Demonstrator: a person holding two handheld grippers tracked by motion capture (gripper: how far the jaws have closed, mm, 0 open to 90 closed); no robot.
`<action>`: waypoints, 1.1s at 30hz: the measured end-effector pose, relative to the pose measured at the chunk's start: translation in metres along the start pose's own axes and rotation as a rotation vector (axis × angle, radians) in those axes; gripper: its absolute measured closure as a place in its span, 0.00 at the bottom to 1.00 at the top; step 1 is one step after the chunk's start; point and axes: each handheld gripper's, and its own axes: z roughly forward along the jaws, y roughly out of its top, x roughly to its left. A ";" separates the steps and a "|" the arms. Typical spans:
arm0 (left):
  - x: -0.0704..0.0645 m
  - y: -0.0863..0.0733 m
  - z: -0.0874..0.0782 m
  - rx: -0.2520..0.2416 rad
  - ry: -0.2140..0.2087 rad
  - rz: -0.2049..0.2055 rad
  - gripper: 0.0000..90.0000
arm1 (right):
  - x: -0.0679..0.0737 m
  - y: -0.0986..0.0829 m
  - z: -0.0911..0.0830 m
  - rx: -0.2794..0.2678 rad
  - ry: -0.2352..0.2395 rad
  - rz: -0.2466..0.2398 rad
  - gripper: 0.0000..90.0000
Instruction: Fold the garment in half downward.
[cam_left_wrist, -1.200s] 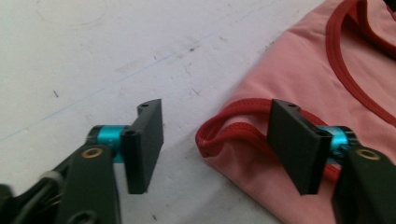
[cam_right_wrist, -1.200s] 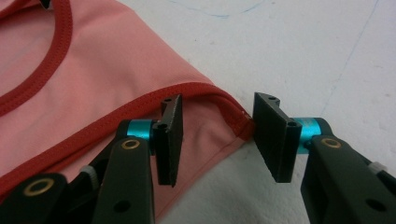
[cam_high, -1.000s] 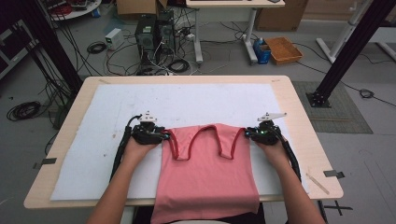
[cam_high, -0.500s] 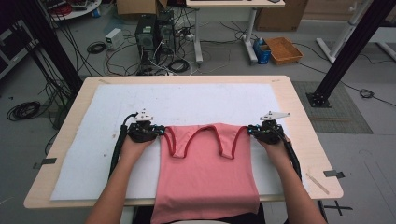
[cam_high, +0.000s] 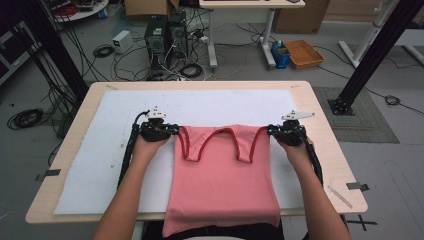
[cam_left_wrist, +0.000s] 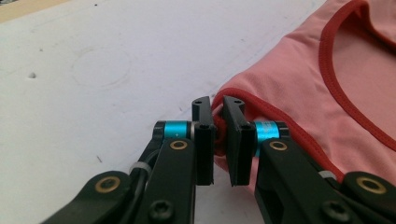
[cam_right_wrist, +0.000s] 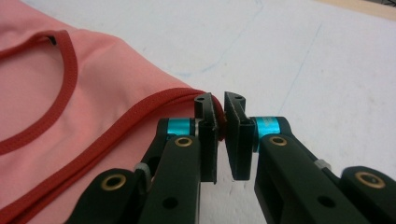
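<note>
One pink tank top (cam_high: 225, 175) with red trim lies flat on the white mat (cam_high: 100, 165) at the near middle of the wooden table (cam_high: 327, 165), its hem hanging over the near edge. Two grippers hold it. The left gripper (cam_high: 172, 131) has its jaws closed on the left shoulder strap's red edge, and the right gripper (cam_high: 271, 131) pinches the right strap's edge. The two straps point far.
</note>
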 end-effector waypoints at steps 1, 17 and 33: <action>0.002 0.003 0.001 -0.004 -0.002 -0.002 0.92 | -0.001 0.001 0.000 -0.014 -0.004 -0.003 0.94; 0.026 0.017 0.007 -0.068 0.013 -0.074 0.92 | -0.011 0.033 0.018 -0.037 -0.032 0.011 0.94; 0.040 0.036 0.009 -0.125 -0.016 -0.084 0.92 | -0.019 0.055 0.031 -0.055 -0.049 0.017 0.94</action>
